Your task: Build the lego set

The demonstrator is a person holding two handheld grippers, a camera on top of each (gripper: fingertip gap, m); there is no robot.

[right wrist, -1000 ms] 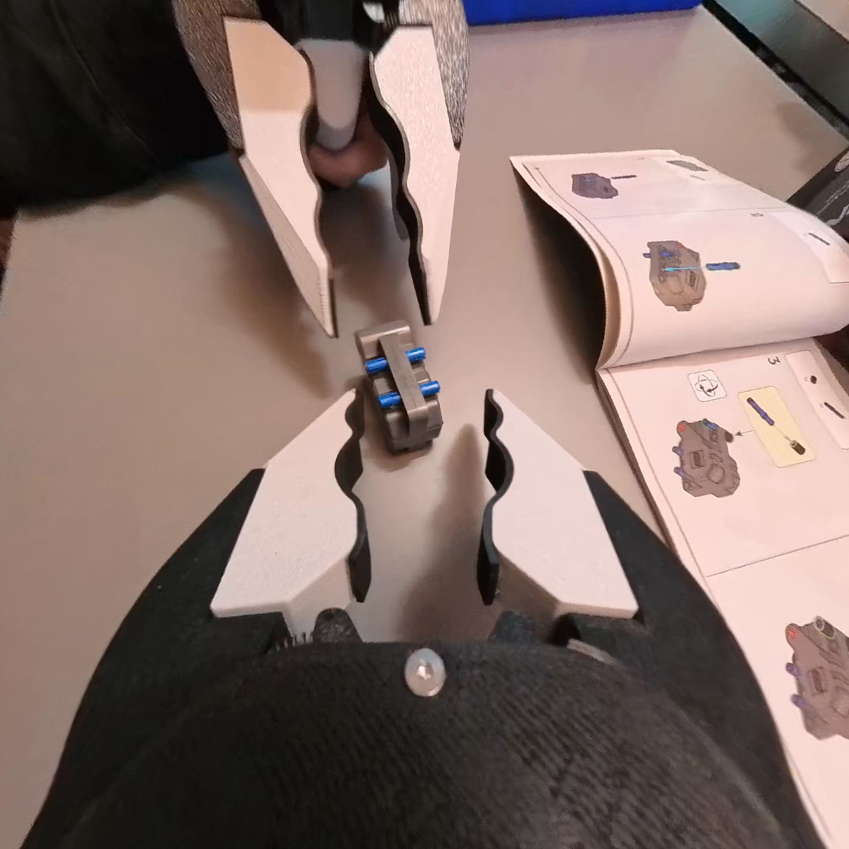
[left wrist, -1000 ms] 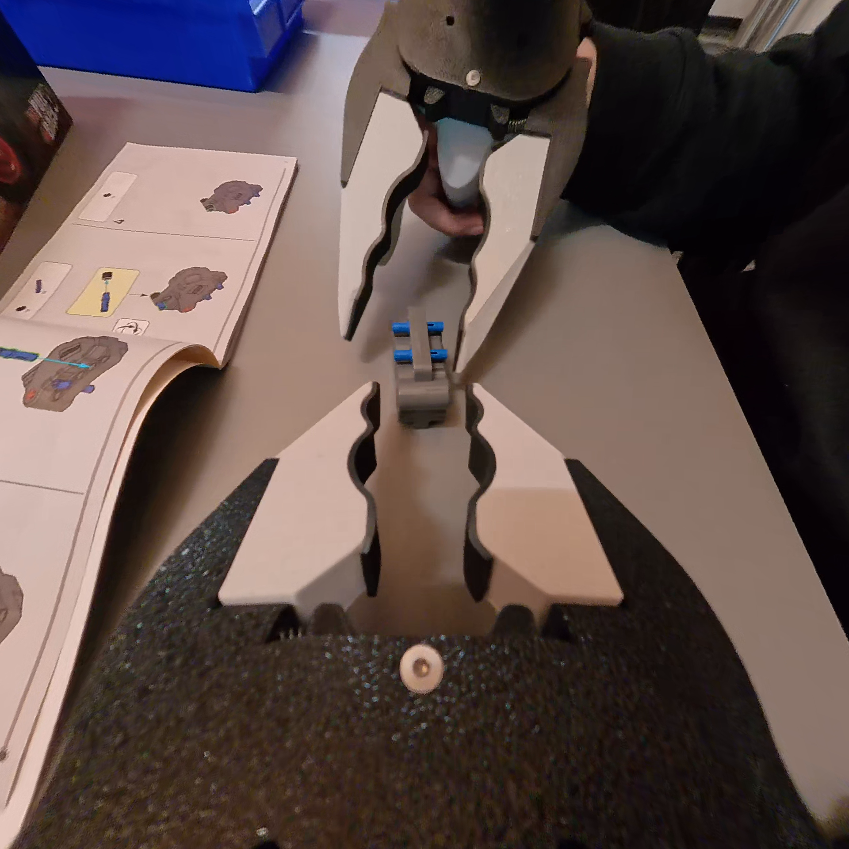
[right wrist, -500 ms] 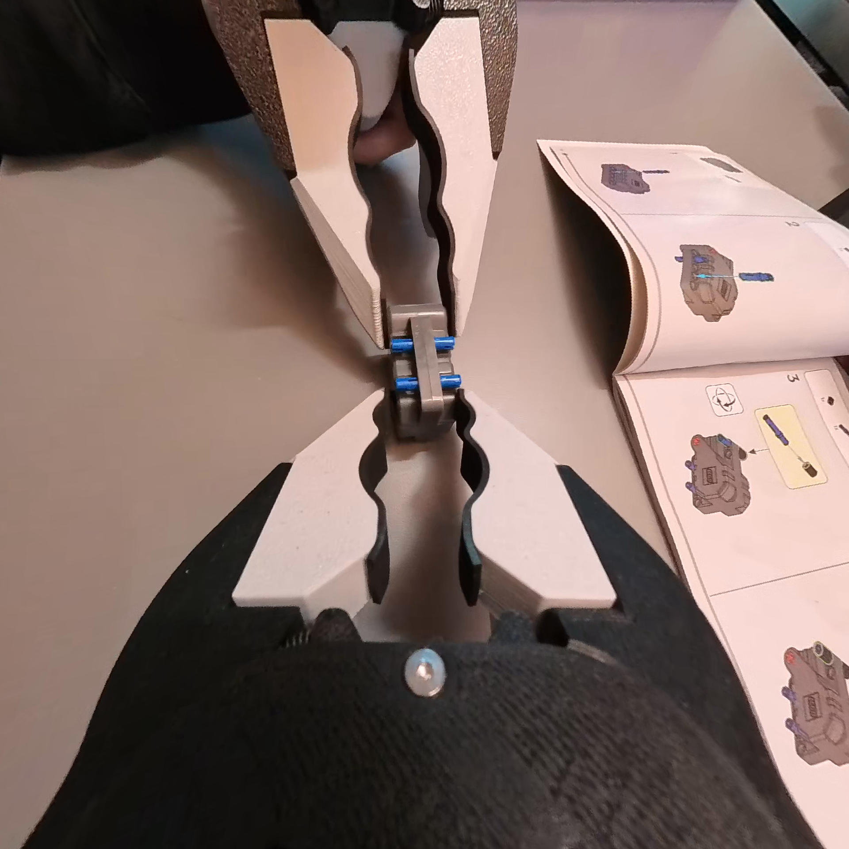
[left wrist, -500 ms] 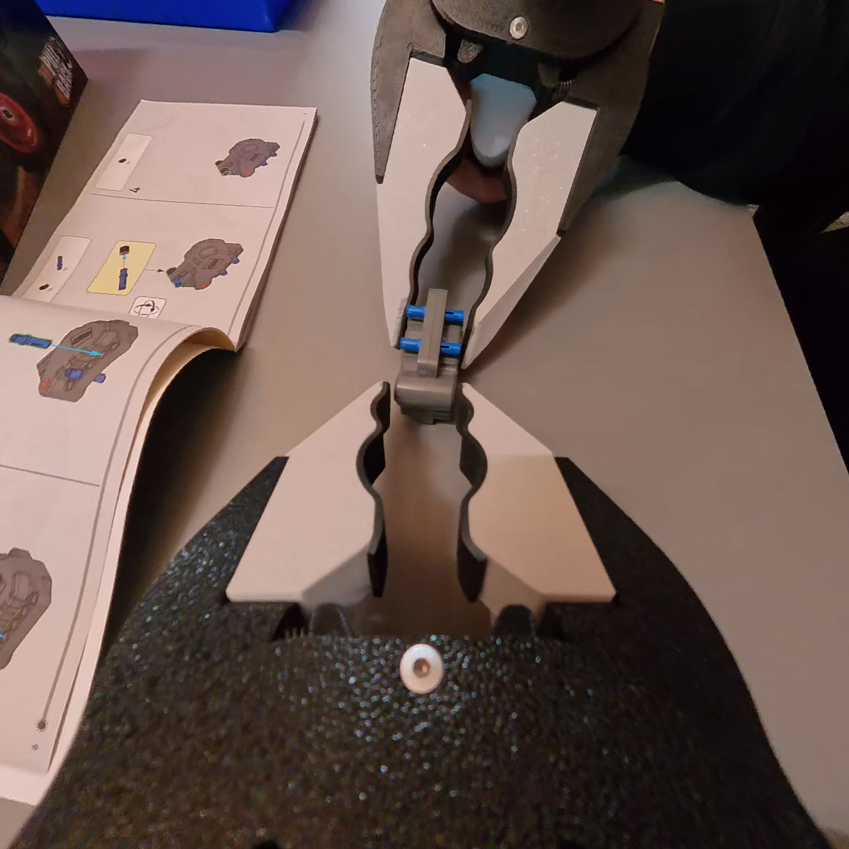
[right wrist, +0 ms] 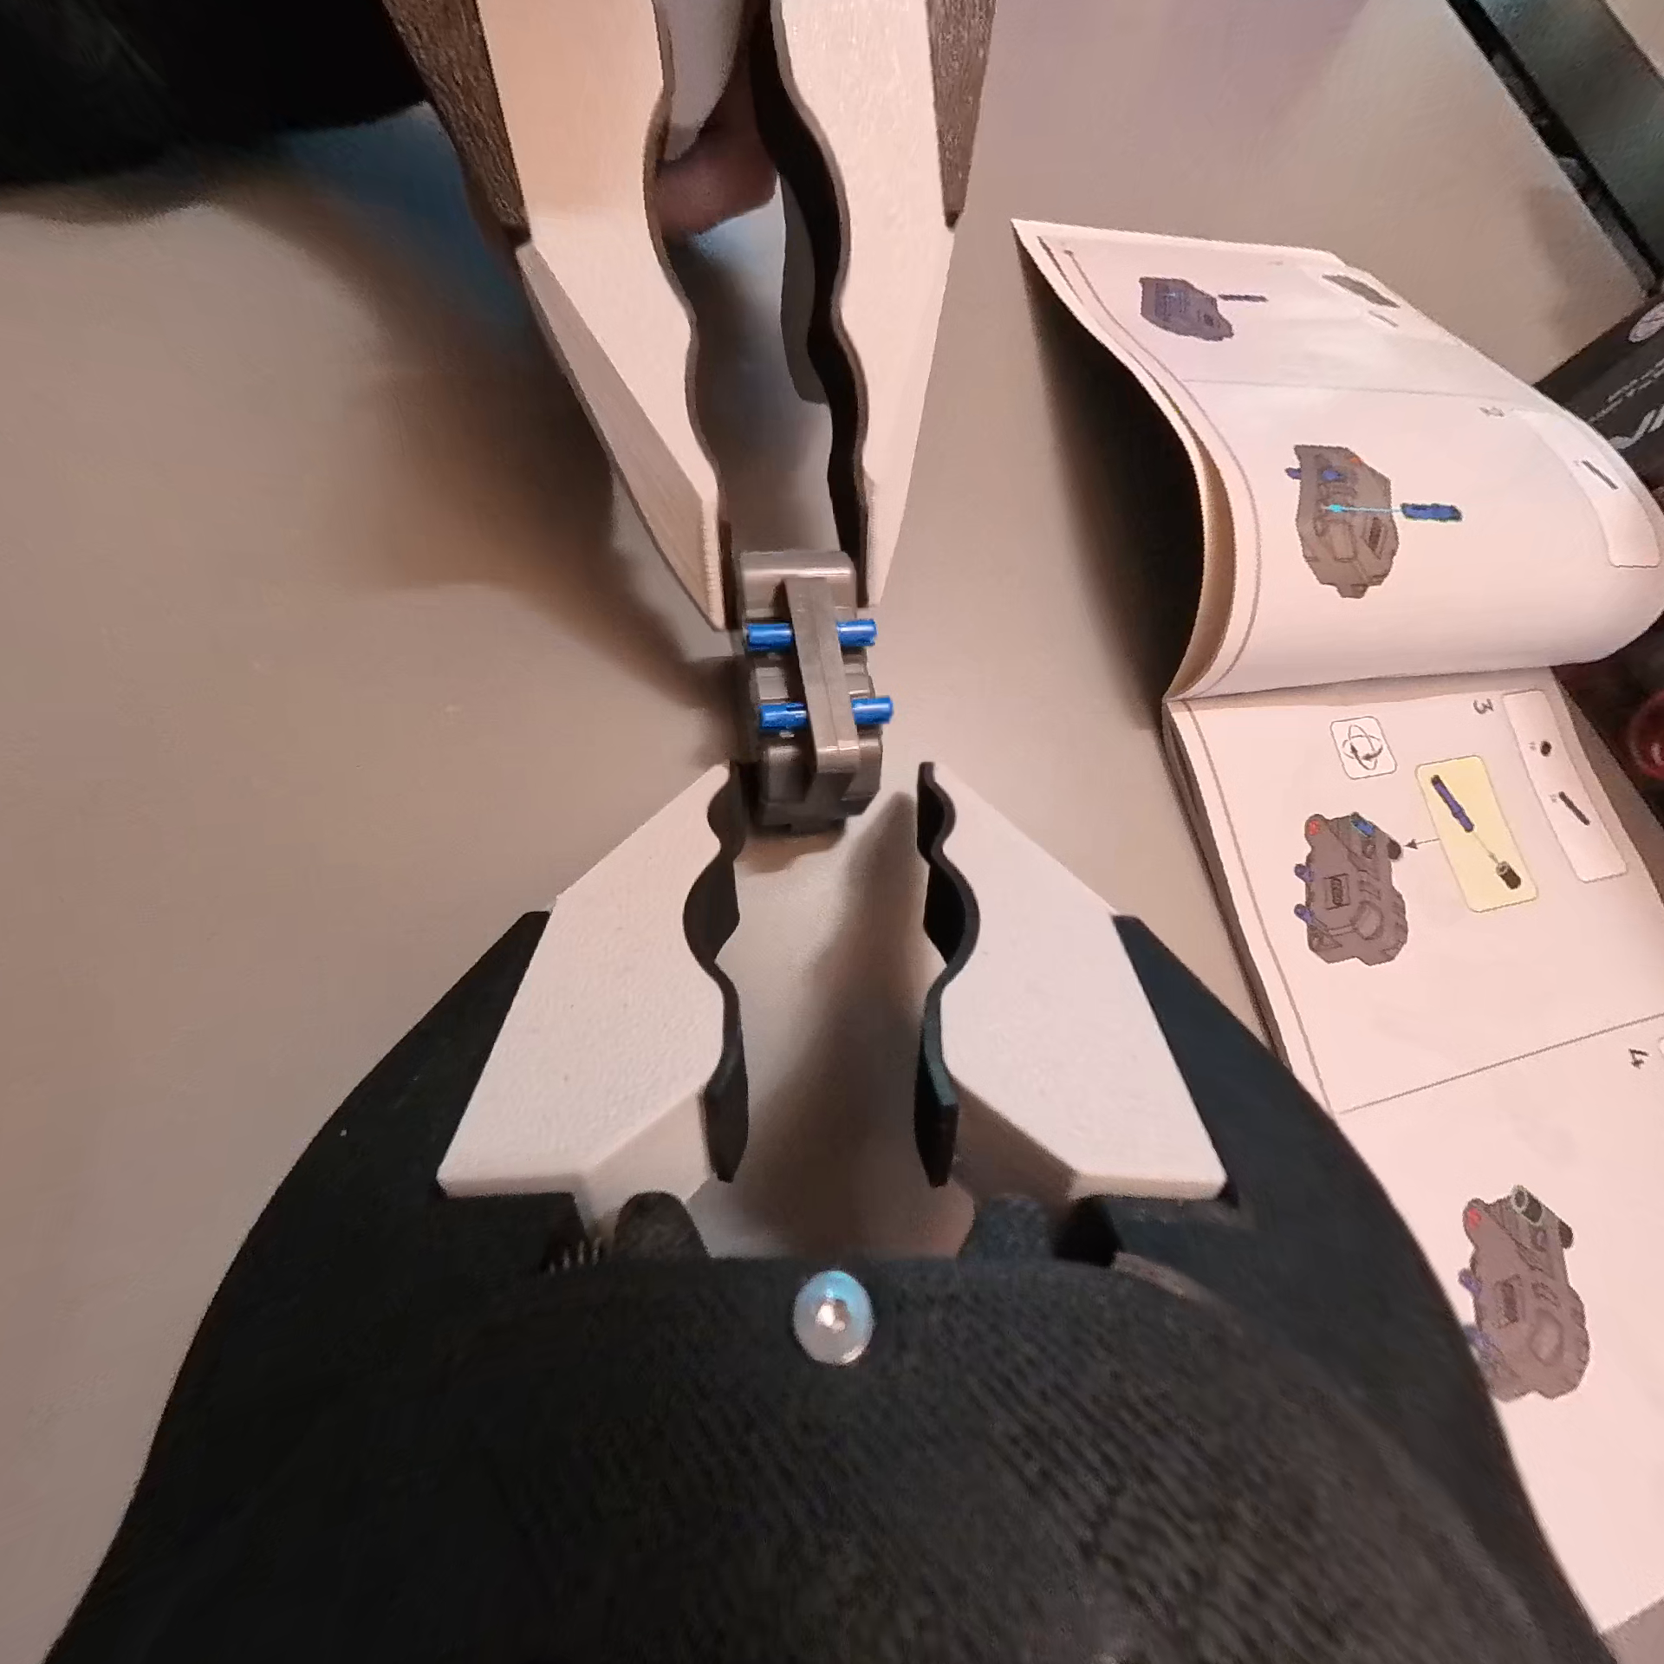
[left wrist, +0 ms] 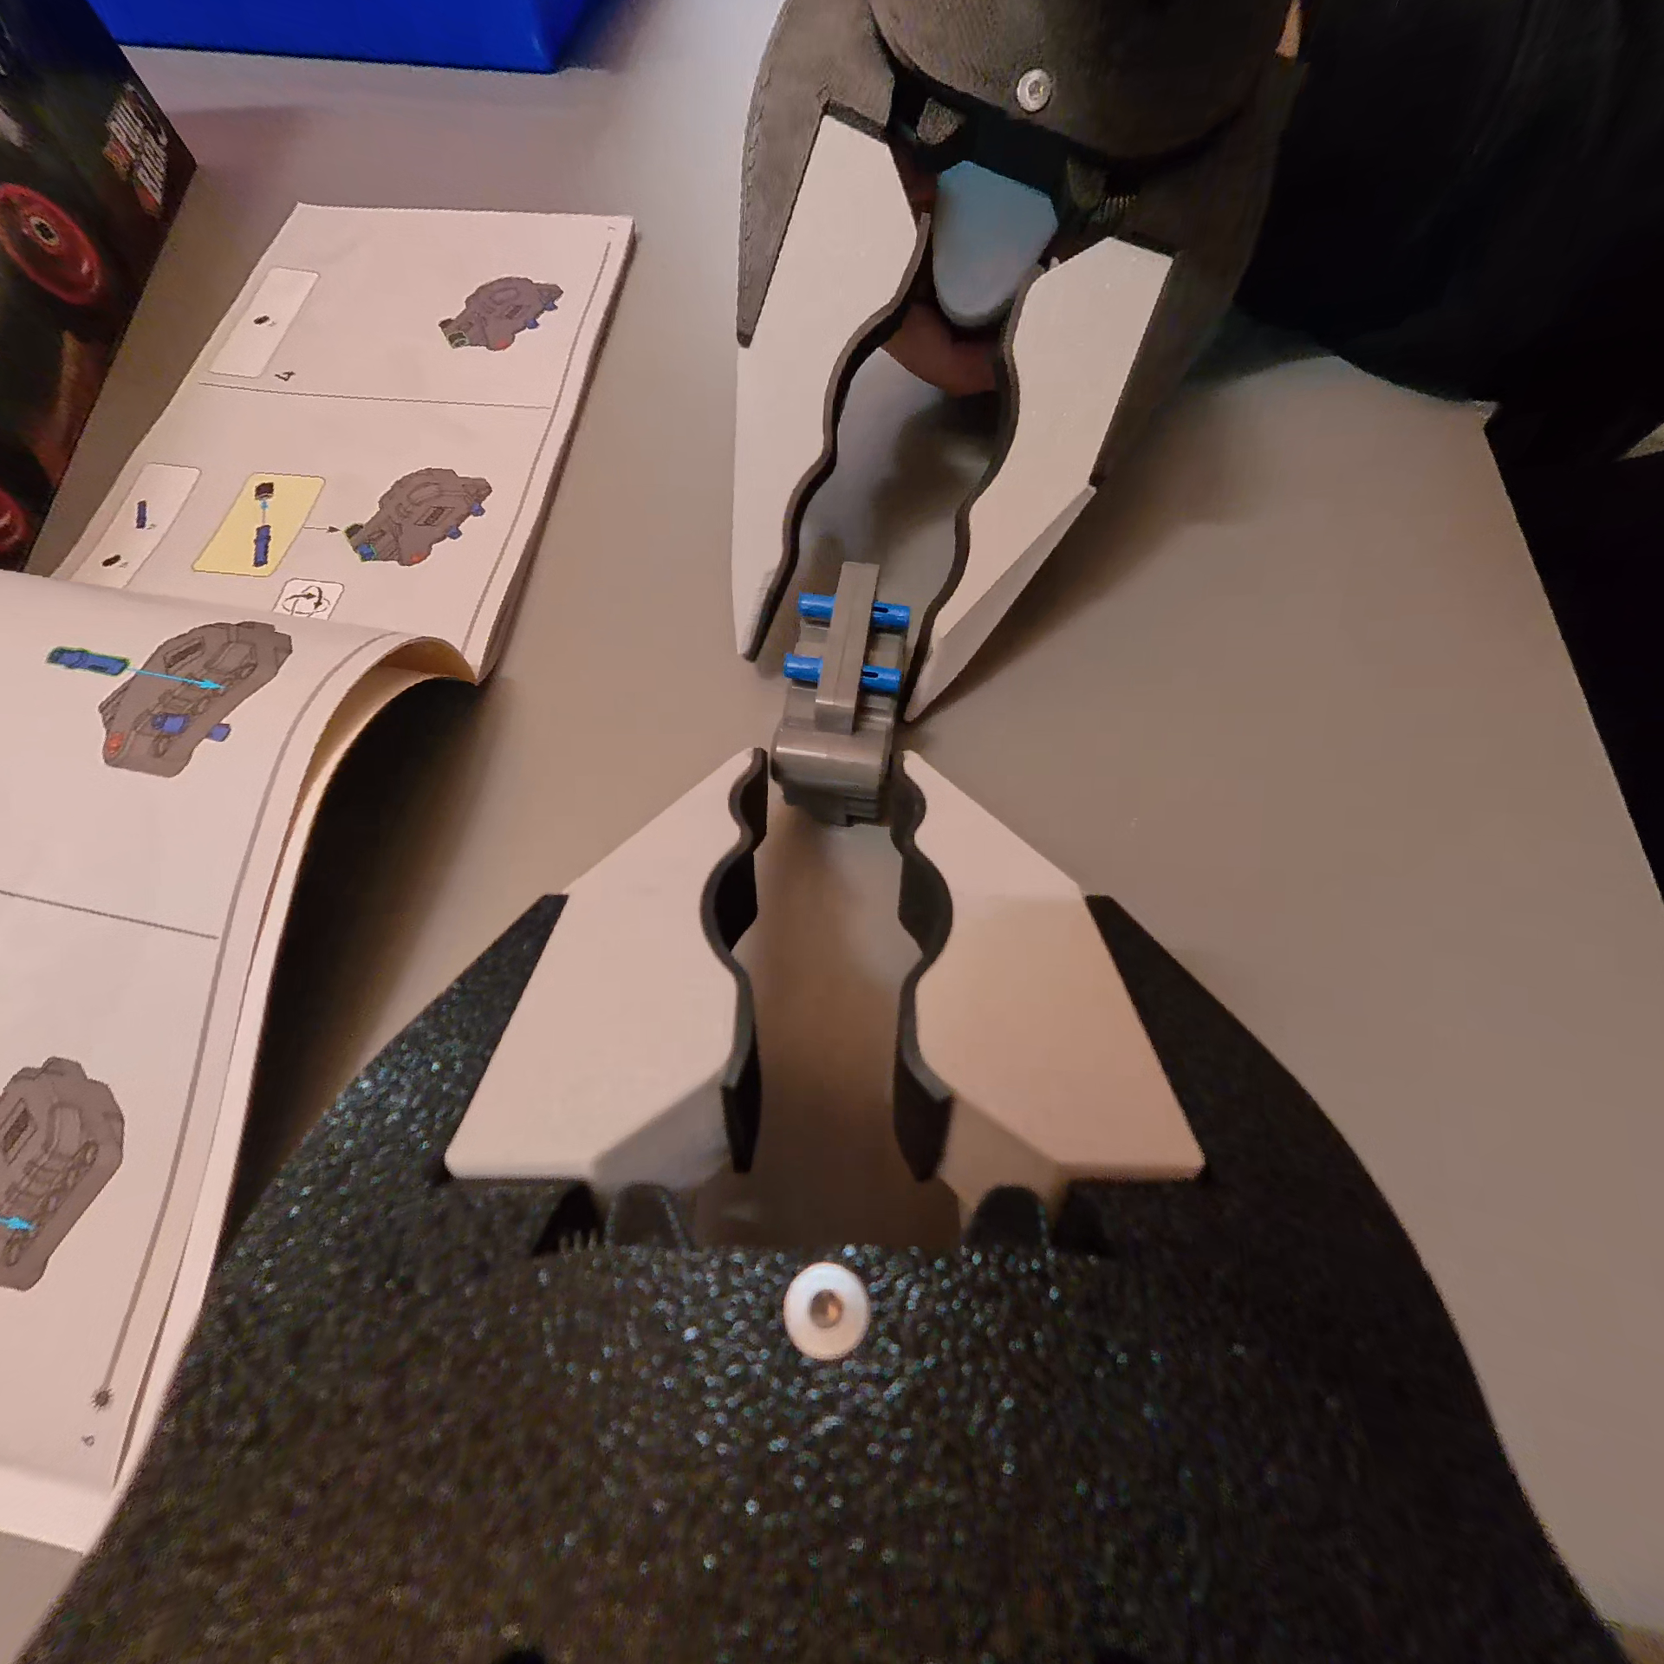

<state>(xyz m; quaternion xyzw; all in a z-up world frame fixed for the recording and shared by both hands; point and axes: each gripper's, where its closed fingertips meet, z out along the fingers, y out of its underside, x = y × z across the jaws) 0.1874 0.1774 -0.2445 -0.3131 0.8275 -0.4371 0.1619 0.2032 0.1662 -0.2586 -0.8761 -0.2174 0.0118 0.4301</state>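
A small grey lego assembly (left wrist: 837,747) with blue pins through a grey beam lies on the grey table between my two grippers; it also shows in the right wrist view (right wrist: 801,720). My left gripper (left wrist: 827,774) is shut on its near end, and shows from the front in the right wrist view (right wrist: 792,612). My right gripper (right wrist: 824,783) faces it from the other end. Its jaws stand slightly open: the left fingertip touches the assembly and the right one is a little apart. It shows opposite in the left wrist view (left wrist: 833,680).
An open instruction booklet (left wrist: 360,450) lies left of the assembly and shows at right in the right wrist view (right wrist: 1351,630). A dark set box (left wrist: 54,270) and a blue bin (left wrist: 360,27) stand beyond it. A person's black sleeve (left wrist: 1441,180) is at the table edge.
Both grippers moved in on the assembly from opposite ends. The left gripper closed on it. The right gripper closed on it half a second ago and has since widened a little.
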